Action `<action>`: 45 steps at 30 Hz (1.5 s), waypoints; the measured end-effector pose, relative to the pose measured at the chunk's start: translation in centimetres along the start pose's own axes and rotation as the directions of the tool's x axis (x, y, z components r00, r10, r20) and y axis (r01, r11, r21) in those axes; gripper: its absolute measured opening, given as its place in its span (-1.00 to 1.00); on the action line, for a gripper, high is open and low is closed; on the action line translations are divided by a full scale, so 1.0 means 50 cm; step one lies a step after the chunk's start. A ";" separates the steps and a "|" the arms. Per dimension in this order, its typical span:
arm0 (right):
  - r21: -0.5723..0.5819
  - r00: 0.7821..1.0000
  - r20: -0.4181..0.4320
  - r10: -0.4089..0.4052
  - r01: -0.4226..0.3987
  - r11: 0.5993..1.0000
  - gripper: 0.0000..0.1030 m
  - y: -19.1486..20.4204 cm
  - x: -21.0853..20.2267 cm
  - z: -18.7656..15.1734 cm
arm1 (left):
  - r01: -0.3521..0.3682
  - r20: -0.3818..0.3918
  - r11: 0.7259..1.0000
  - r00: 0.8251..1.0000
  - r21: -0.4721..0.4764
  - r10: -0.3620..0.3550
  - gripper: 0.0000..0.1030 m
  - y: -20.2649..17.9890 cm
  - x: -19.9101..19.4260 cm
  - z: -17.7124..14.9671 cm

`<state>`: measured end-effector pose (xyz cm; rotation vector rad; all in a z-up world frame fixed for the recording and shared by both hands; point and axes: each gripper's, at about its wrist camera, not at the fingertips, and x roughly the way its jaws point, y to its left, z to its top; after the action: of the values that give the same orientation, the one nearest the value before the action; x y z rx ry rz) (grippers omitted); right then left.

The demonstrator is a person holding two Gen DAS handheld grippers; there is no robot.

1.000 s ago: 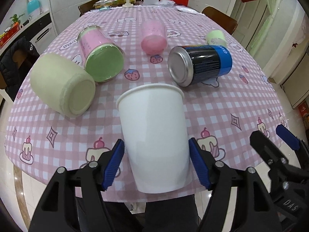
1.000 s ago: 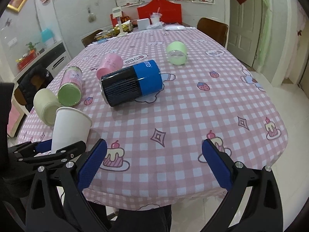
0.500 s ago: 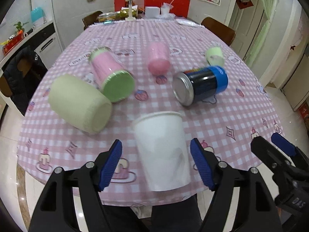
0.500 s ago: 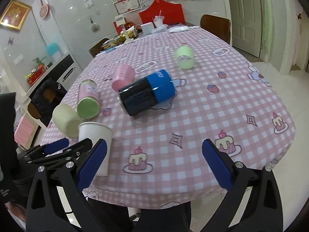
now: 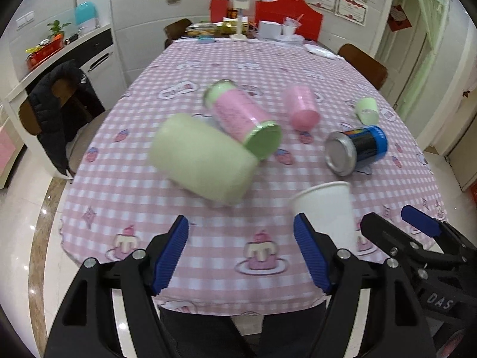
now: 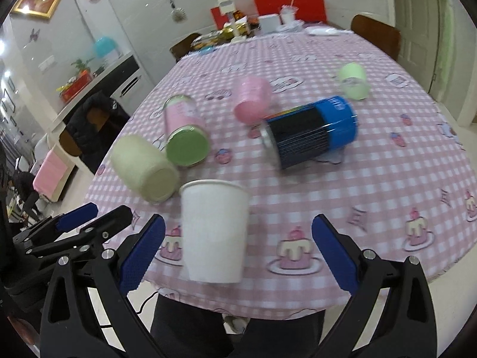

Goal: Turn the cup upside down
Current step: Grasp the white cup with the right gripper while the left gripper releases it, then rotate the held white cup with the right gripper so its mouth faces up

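A white paper cup (image 6: pixel 213 232) is standing upright, mouth up, near the front edge of the bench (image 6: pixel 387 179), which is wearing a pink checked cloth printed with cakes and strawberries. The right tongs (image 6: pixel 238 250) are hanging released, their blue pads spread wide on either side of the cup without touching it; the cup is sitting closer to the left-hand pad (image 6: pixel 143 252). The left tongs (image 5: pixel 241 253) are also gaping released and gripping nothing, with the same cup (image 5: pixel 326 213) standing just beyond their right-hand pad (image 5: pixel 311 258), outside the gap.

Behind the cup, a pale green cup (image 6: pixel 144 168) is lying on its side, its base touching or nearly touching a pink jar with a green lid (image 6: pixel 184 135), also lying down. A pink cup (image 6: pixel 252 100) and a black and blue can (image 6: pixel 310 132) are lying on their sides further back, and a small light green cup (image 6: pixel 353 80) is resting well apart, toward the far right.
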<state>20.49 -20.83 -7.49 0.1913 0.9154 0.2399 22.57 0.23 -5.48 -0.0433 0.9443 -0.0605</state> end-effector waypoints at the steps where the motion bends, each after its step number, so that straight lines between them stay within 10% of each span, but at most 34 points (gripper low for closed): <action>1: 0.000 1.000 -0.009 0.003 -0.003 1.000 0.85 0.006 0.008 0.002 | -0.005 -0.002 1.000 1.000 -0.009 0.005 0.40 0.013 0.001 -0.001; 21: -0.070 0.978 -0.181 -0.100 0.089 0.994 0.84 0.059 0.169 0.005 | -0.040 -0.085 0.996 0.996 -0.083 0.033 0.40 0.121 0.083 -0.024; 26: -0.070 0.975 -0.195 -0.105 0.093 0.993 0.28 0.051 0.172 0.002 | -0.024 -0.104 0.997 0.994 -0.078 0.016 0.40 0.115 0.102 -0.028; 45: -0.109 0.978 0.077 -0.193 0.200 0.974 0.21 0.058 0.052 0.033 | 0.056 -0.034 0.998 0.998 -0.025 -0.056 0.40 0.038 0.058 -0.010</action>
<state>22.97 -17.39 -7.71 -0.0003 0.8456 0.1020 23.93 1.89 -8.26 -0.0916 0.9782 -0.1018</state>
